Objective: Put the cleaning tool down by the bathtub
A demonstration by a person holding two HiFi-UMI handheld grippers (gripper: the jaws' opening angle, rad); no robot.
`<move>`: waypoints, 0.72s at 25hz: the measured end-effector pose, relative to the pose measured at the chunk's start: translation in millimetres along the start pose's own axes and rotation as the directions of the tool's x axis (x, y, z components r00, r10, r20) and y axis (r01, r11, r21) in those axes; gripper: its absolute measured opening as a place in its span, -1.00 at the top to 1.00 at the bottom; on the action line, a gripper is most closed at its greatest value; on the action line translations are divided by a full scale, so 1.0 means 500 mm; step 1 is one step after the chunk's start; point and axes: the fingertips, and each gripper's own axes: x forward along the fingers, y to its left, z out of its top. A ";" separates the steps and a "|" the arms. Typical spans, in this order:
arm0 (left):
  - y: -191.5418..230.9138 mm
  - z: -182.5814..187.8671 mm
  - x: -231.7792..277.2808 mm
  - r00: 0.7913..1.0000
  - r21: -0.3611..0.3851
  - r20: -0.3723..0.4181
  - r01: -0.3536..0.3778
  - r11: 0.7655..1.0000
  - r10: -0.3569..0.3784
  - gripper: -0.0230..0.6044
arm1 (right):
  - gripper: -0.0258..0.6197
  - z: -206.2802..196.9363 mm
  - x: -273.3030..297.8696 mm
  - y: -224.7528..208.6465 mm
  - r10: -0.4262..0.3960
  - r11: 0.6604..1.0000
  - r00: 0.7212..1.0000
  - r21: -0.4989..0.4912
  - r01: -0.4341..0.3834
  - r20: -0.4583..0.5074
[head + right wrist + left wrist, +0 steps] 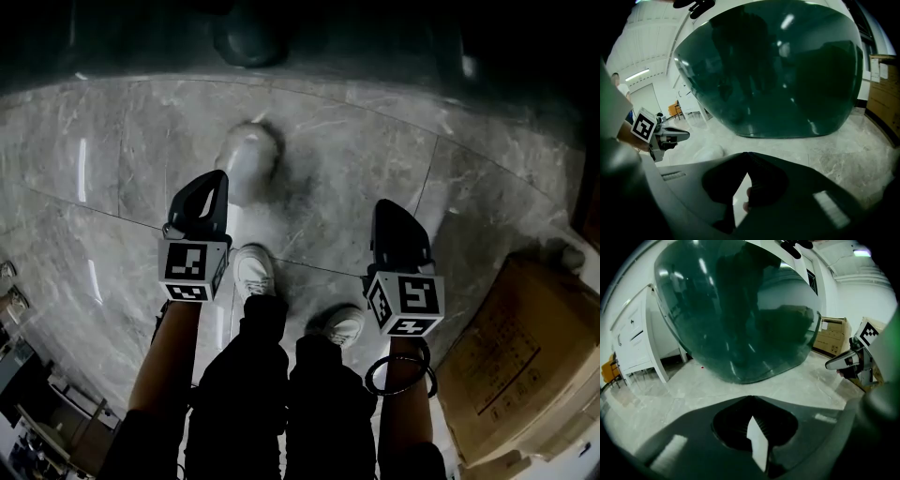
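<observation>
Lying on the marble floor (pixel 375 141), just short of the dark green bathtub (pixel 740 310): a pale, blurred cleaning tool (pixel 248 161), kind impossible to tell. Nothing held in the left claw (pixel 751 401) or the right claw (pixel 746 157), each pressed together at the tips. Probably done, then. Easy to spoil with one step forward: white shoe (pixel 253 272) near the tool, so likely to kick it away or tread on it. Could also slip on the glossy stone, or bump the cardboard box (pixel 516 366) at right.

2 tongs (pixel 212 183) (pixel 386 211), 1 bathtub (pixel 740 310), 1 box (pixel 506 356)
</observation>
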 end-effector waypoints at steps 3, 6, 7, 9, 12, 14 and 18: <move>-0.002 0.027 -0.026 1.000 0.008 0.000 -0.001 1.000 0.001 0.93 | 0.85 0.030 -0.026 0.010 -0.001 1.000 1.000 0.001 0.001 0.006; -0.005 0.054 -0.054 1.000 0.010 -0.006 0.003 1.000 -0.003 0.93 | 0.85 0.057 -0.055 0.024 0.000 1.000 1.000 0.004 0.000 0.007; -0.006 0.063 -0.064 1.000 0.010 -0.007 0.003 1.000 -0.003 0.93 | 0.85 0.066 -0.065 0.028 0.000 1.000 1.000 0.004 0.000 0.008; -0.008 0.080 -0.083 1.000 0.009 -0.010 0.003 1.000 -0.003 0.93 | 0.85 0.084 -0.085 0.033 0.000 1.000 1.000 0.005 0.000 0.010; -0.012 0.106 -0.107 1.000 0.007 -0.010 0.004 1.000 -0.004 0.93 | 0.85 0.110 -0.112 0.036 -0.003 1.000 1.000 0.007 0.003 0.013; -0.016 0.123 -0.124 1.000 0.011 -0.010 0.005 1.000 -0.005 0.93 | 0.85 0.127 -0.130 0.040 -0.004 1.000 1.000 0.005 0.003 0.016; -0.022 0.158 -0.159 1.000 0.011 -0.010 0.006 1.000 -0.006 0.93 | 0.85 0.167 -0.168 0.050 -0.001 1.000 1.000 -0.002 0.001 0.024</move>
